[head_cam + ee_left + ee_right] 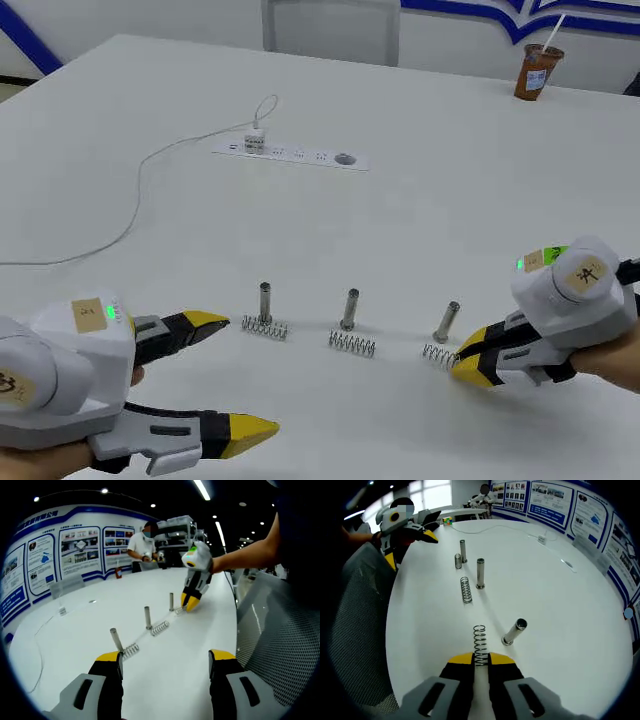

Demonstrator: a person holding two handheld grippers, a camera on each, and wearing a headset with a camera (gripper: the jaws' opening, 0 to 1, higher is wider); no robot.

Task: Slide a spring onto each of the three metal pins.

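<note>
Three metal pins stand in a row on the white table: left pin (265,300), middle pin (351,308), right pin (448,320). In front of each lies a spring: left spring (264,327), middle spring (352,344), right spring (438,354). My right gripper (470,362) is down at the table, shut on the near end of the right spring (479,642), beside the right pin (514,632). My left gripper (238,375) is held open at the lower left, short of the left pin (116,640) and left spring (131,650), with nothing between its fingers.
A white power strip (295,155) with a plugged charger and a cable trailing left lies mid-table. A brown cup with a straw (538,70) stands at the far right. A chair (330,28) sits behind the far edge. A person (142,547) stands in the background.
</note>
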